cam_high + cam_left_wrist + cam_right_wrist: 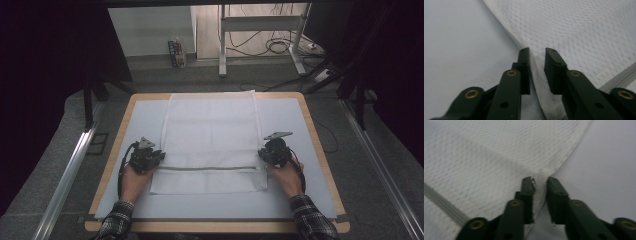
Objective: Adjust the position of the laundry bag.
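The left tongs [159, 156] and the right tongs [262, 152] each pinch one side edge of the white mesh cloth [212, 130], which lies flat on the bench [295, 125]. In the left gripper view a raised fold of the cloth [536, 65] stands between the two black jaws, and the right gripper view shows the same, so I judge both tongs are closed on the fabric.

The risk, I think, is that each grip takes only a thin ridge at the very edge. If the hands lift or pull unevenly, the mesh can slip out on one side and the cloth will sag or twist. Pulling outward too hard may also stretch the open weave.

The cloth reaches from the far edge of the bench toward the person. The grey stripe [210, 168] runs across it between the two tongs, and a short part lies nearer to the person.
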`<state>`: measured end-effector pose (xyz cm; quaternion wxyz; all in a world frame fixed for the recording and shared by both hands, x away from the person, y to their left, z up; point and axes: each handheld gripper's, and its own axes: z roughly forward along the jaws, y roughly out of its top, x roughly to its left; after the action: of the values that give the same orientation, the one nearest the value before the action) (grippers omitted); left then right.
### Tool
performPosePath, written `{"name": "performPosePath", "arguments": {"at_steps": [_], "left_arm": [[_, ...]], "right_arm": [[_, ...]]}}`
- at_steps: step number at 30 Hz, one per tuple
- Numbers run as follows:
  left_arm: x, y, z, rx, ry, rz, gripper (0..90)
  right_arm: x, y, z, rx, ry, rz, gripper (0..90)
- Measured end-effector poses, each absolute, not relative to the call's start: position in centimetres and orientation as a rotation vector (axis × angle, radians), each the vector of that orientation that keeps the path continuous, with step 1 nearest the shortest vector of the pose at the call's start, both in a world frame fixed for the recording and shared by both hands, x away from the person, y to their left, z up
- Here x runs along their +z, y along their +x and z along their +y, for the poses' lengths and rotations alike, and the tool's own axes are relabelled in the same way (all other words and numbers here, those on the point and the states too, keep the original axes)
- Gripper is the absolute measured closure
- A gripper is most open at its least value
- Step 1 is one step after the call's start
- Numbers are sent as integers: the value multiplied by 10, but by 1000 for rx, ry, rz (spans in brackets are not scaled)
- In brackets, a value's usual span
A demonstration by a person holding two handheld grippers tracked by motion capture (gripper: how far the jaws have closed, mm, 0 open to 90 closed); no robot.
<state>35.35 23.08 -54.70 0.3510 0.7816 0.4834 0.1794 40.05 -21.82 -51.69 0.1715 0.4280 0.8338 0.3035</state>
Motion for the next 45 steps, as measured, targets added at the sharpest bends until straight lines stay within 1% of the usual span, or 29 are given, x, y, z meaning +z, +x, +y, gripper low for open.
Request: {"name": "performPosePath", "arguments": {"at_steps": [1,2,4,6,12,18,45], "left_arm": [[-546,354,231,457,2033,1245,787],[-546,353,231,446,2038,1241,821],[-546,353,232,433,2037,1241,871],[-546,354,234,414,2027,1242,883],[-545,353,238,349,2029,1226,889],[-540,347,234,316,2040,1176,890],[-524,302,214,286,2142,1034,882]], "right_arm": [[-517,400,-218,862,1215,2367,842],[-517,400,-217,863,1205,2375,871],[-517,399,-216,849,1181,2382,878],[-516,398,-216,841,1176,2383,880],[-514,396,-217,820,1145,2406,880],[-510,388,-222,821,1118,2415,880],[-491,338,-251,847,1067,2444,879]]}}
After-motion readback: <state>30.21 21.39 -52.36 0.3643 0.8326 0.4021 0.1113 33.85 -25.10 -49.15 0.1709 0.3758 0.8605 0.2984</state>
